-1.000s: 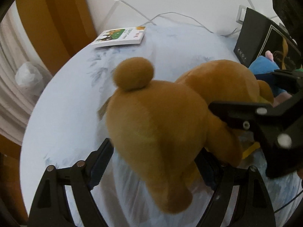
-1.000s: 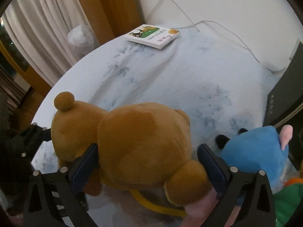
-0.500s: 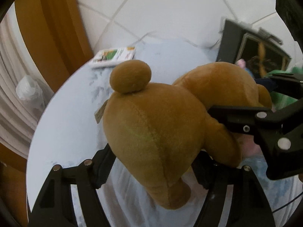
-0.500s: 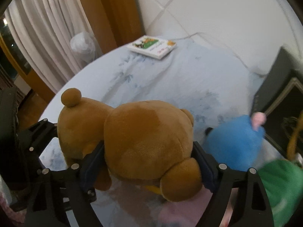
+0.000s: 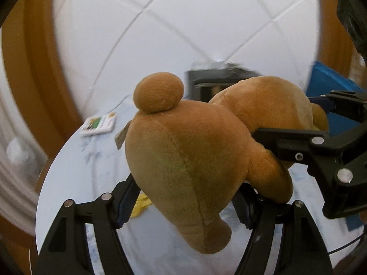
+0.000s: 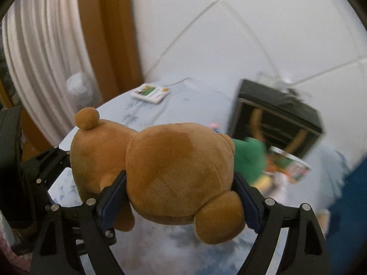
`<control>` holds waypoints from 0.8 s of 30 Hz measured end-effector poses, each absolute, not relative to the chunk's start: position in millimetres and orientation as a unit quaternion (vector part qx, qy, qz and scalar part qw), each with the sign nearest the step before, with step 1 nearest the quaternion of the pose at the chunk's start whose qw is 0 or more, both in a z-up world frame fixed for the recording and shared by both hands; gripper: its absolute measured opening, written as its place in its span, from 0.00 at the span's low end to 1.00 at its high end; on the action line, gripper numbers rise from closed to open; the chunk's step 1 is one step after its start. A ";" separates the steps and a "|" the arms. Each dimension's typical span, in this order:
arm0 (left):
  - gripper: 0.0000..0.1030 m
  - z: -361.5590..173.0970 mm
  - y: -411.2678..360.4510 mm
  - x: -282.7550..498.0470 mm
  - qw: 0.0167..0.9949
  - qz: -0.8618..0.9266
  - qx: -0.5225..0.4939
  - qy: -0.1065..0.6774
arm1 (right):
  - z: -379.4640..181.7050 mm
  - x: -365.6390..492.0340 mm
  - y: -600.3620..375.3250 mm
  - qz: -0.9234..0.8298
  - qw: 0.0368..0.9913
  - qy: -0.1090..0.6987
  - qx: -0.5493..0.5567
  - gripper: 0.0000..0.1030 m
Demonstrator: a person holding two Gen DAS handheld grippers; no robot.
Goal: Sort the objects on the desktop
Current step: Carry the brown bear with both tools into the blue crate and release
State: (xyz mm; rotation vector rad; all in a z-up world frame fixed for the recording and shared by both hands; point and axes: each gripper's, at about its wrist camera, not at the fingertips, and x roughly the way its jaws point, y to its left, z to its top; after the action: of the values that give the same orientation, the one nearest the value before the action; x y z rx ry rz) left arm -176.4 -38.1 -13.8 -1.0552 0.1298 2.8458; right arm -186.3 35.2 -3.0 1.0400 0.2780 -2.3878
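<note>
A brown plush bear (image 5: 190, 151) hangs in the air above the pale blue tablecloth (image 5: 75, 176), held by both grippers. My left gripper (image 5: 183, 204) is shut on its head. My right gripper (image 6: 181, 194) is shut on its body (image 6: 179, 171); its black frame also shows in the left wrist view (image 5: 321, 149). The bear's round ear (image 6: 87, 118) points up and left.
A small picture book (image 6: 151, 92) lies at the table's far edge by a white cable. A black box (image 6: 275, 119) stands at the right, with a green plush (image 6: 250, 158) and a printed pack (image 6: 289, 165) before it. A blue thing (image 5: 337, 100) is at the right. Curtain and wooden frame stand left.
Both grippers have lifted the bear well off the table and tilted upward; the table and book now sit lower and farther. The blue plush has dropped out of the right wrist view.
</note>
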 end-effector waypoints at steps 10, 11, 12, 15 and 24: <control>0.69 47.0 76.3 -125.9 0.179 0.941 -0.270 0.097 | 59.3 -100.9 160.0 -0.931 0.133 0.058 0.334 0.85; 0.69 50.9 90.2 -121.6 0.188 0.941 -0.263 0.100 | 65.3 -93.6 171.3 -0.935 0.122 0.055 0.328 0.85; 0.69 55.9 102.4 -116.4 0.198 0.941 -0.256 0.104 | 73.3 -82.7 187.3 -0.940 0.107 0.050 0.320 0.85; 0.69 70.1 132.4 -103.6 0.227 0.938 -0.235 0.111 | 89.7 -63.3 218.6 -0.948 0.078 0.041 0.306 0.85; 0.69 103.8 216.8 -77.1 0.295 0.927 -0.191 0.133 | 124.7 -8.5 306.7 -0.964 -0.002 0.024 0.266 0.85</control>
State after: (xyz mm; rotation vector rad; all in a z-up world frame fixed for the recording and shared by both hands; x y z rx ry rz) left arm -77.1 216.8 103.8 -0.5082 0.3551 2.4662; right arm -8.5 306.7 124.7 0.8372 0.0745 -3.0320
